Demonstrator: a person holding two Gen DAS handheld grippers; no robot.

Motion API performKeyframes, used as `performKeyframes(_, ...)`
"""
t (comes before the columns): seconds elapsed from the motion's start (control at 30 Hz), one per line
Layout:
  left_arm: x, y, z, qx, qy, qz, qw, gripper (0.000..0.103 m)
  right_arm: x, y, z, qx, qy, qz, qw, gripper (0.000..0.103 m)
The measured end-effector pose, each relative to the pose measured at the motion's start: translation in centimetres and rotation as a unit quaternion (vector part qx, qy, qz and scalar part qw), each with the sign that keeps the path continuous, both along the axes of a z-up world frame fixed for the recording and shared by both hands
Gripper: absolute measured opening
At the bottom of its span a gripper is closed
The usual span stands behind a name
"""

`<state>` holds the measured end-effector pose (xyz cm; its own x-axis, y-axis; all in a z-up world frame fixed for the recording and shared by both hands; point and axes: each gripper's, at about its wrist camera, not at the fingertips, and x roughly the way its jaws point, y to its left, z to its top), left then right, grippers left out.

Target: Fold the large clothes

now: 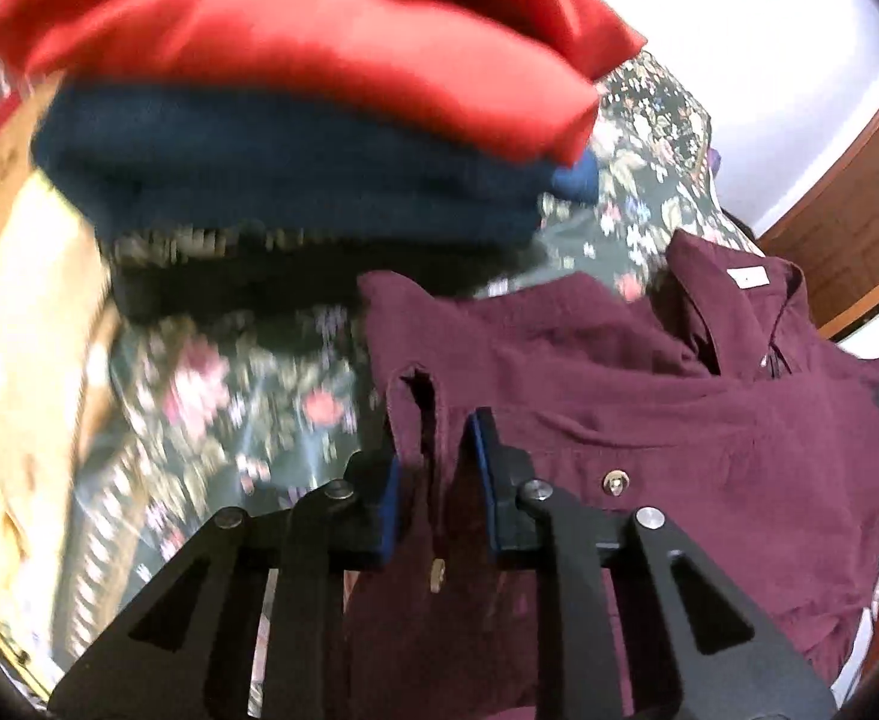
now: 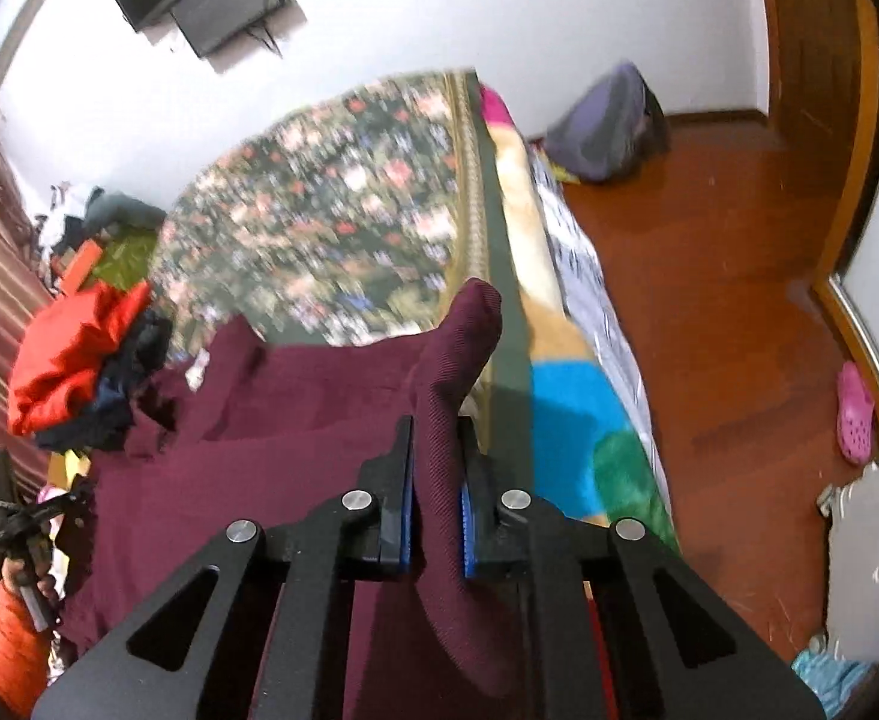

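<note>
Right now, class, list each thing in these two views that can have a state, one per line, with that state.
Left gripper: shut on the maroon shirt's edge.
Right gripper: shut on a bunched fold of the shirt.
Maroon shirt: spread on the bed, unfolded, collar open.
Red garment: folded, topping the stack.
Blue garment: folded, beneath the red one.
Floral bedspread: spread flat.

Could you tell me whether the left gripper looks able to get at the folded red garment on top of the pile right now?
Probably not yet: the left gripper is shut on the maroon shirt.
</note>
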<state>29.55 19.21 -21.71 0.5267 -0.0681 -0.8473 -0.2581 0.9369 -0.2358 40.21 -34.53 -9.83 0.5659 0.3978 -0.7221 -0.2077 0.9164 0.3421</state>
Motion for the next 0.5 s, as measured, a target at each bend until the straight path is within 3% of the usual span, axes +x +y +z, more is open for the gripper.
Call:
performKeyframes(0.07,1.1,0.4,0.5,0.017,-0.003,0.003,0.9999,0.020,0.2,-0.1,0.1,-0.001,-0.005,-0.005,1.000,0.010)
performKeyframes(0.13,1.7,1.0,0.1,0.010,0.003,0.010,0.9999,0.020,0.8,0.2,-0.9,-0.011,0.005,-0.009,1.000,0.010)
performKeyframes(0.2,1.8,1.2,-0.9,0.009,0.011,0.014,0.9998,0.021,1.4,0.5,-2.8,-0.031,0.026,-0.009,0.999,0.010)
performKeyframes(0.33,0.8,0.5,-2.7,0.045,0.026,-0.002,0.9987,0.028,1.8,0.2,-5.8,-0.038,0.070,-0.008,0.997,0.013)
performKeyframes(0.5,-0.5,-0.4,-2.0,0.080,0.028,-0.003,0.9964,0.031,0.2,-0.1,-3.7,-0.060,0.066,-0.003,0.996,0.016)
